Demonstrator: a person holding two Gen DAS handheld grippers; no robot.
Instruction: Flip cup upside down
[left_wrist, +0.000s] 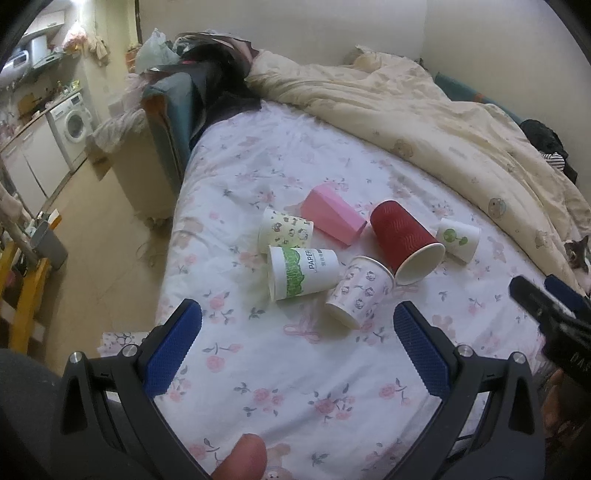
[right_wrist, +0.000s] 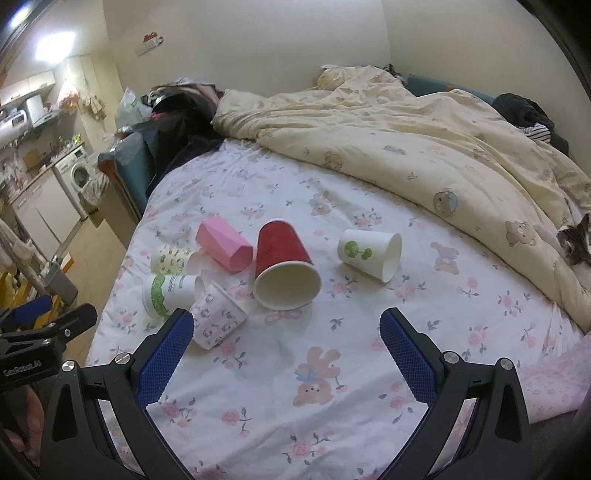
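Note:
Several cups lie on their sides on the floral bed sheet (left_wrist: 295, 387). A red ribbed cup (left_wrist: 402, 236) (right_wrist: 280, 258) lies mouth toward me. A pink faceted cup (left_wrist: 332, 216) (right_wrist: 223, 243) lies behind it. A white cup with a green tree print (left_wrist: 458, 238) (right_wrist: 369, 253) lies to the right. A green-banded "PAPER" cup (left_wrist: 303, 273) (right_wrist: 168, 293), a small patterned cup (left_wrist: 284, 230) (right_wrist: 171, 258) and a pink-print cup (left_wrist: 360, 291) (right_wrist: 218, 317) lie at the left. My left gripper (left_wrist: 297, 325) is open and empty in front of the cups. My right gripper (right_wrist: 286, 332) is open and empty too.
A cream duvet (right_wrist: 406, 147) is bunched along the far and right side of the bed. A cat (right_wrist: 574, 243) lies at the right edge. Dark clothes (right_wrist: 177, 129) pile at the bed's far left. The floor, a washing machine (left_wrist: 74, 123) and cabinets are to the left.

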